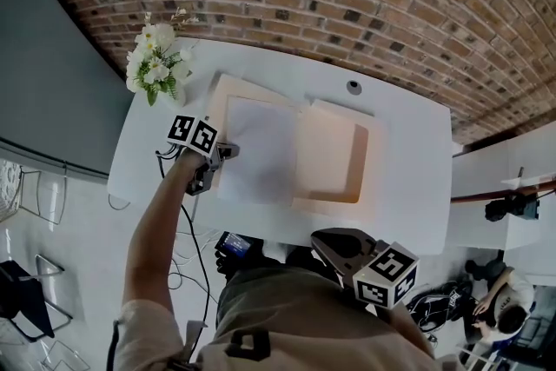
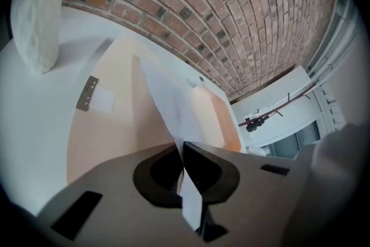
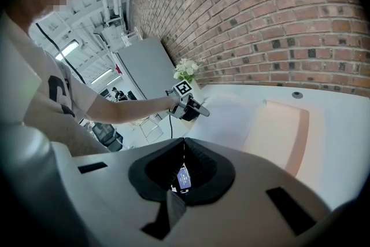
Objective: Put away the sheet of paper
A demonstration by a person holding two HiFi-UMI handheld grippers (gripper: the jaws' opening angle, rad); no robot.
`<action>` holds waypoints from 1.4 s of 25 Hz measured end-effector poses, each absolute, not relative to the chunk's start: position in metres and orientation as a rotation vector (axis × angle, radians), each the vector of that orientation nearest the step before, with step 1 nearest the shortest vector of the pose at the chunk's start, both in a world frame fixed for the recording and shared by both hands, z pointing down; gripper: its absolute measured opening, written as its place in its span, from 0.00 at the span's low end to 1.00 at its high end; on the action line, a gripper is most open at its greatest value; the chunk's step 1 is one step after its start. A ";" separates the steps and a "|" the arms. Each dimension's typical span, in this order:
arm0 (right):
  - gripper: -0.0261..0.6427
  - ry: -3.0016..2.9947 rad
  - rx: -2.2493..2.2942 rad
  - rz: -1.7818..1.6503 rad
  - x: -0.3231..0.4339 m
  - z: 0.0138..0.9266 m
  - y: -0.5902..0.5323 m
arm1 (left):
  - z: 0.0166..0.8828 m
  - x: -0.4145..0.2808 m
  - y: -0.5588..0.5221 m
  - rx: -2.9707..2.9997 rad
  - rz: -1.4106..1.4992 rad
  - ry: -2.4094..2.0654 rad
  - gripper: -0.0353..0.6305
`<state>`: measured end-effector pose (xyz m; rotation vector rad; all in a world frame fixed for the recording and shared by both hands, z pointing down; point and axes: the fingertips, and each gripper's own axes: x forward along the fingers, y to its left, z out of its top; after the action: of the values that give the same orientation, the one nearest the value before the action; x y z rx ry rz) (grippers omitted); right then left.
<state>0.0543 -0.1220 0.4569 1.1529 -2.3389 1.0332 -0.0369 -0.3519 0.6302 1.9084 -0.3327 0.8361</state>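
Paper (image 1: pixel 256 148) over left half of open folder (image 1: pixel 334 161) on tabletop (image 1: pixel 408 143), left edge pinched in left claw (image 1: pixel 228 152). Right claw (image 1: pixel 334 246) closed, empty, held off tabletop.

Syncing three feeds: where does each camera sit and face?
Head view: on the person's head, steeply down at the table; left arm, left gripper, right gripper.
Left gripper view: rides the left gripper, along jaws shut on the sheet of paper over the folder.
Right gripper view: rides the right gripper, jaws together, empty, facing the left arm.
Shared: folder, sheet of paper.
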 end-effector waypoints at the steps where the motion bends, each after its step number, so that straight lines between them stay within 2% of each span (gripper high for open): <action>1: 0.07 -2.336 1.154 1.029 0.055 0.457 -0.122 | 0.635 -0.038 -0.354 1.893 0.841 -0.350 0.07; 16: 0.07 -2.317 1.143 1.019 0.055 0.456 -0.123 | 0.674 -0.035 -0.364 1.938 1.136 -0.463 0.07; 35: 0.07 -2.302 1.177 1.049 0.064 0.460 -0.123 | 0.677 0.002 -0.371 1.967 1.090 -0.447 0.07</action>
<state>0.0643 -0.1233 0.4604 1.1768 -2.3023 1.0486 0.0017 -0.3709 0.6768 1.9675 -0.4466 1.0897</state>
